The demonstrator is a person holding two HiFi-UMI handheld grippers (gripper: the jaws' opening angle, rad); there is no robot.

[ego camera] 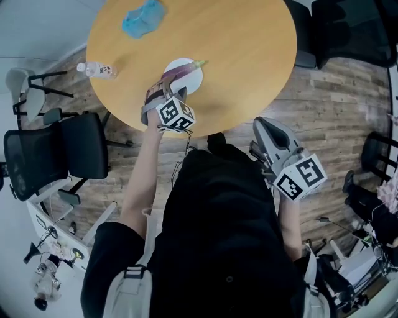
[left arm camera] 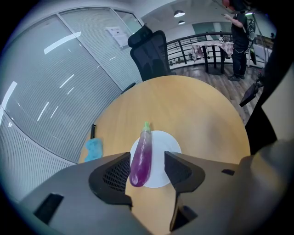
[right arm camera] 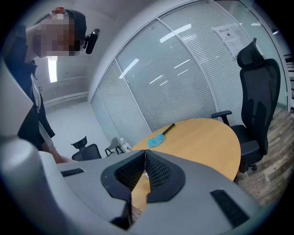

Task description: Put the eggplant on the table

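Left gripper (left arm camera: 147, 159) wide open around the eggplant (left arm camera: 141, 155)!
The purple eggplant lies on a white plate (left arm camera: 171, 146) on the round wooden table (left arm camera: 197, 114), between the spread jaws. The right gripper (right arm camera: 144, 159) is clamped together, empty. The water bottle (ego camera: 98, 70) label is unreadable.

A white plate (ego camera: 193, 81), a blue duster (ego camera: 143, 17) and a toppled plastic bottle (ego camera: 97, 70) lie apart, while a black office chair (ego camera: 56, 152) stands on wood floor (ego camera: 336, 105).

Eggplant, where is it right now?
In the left gripper view the eggplant lies on the white plate on the round table, between the open jaws of the left gripper.
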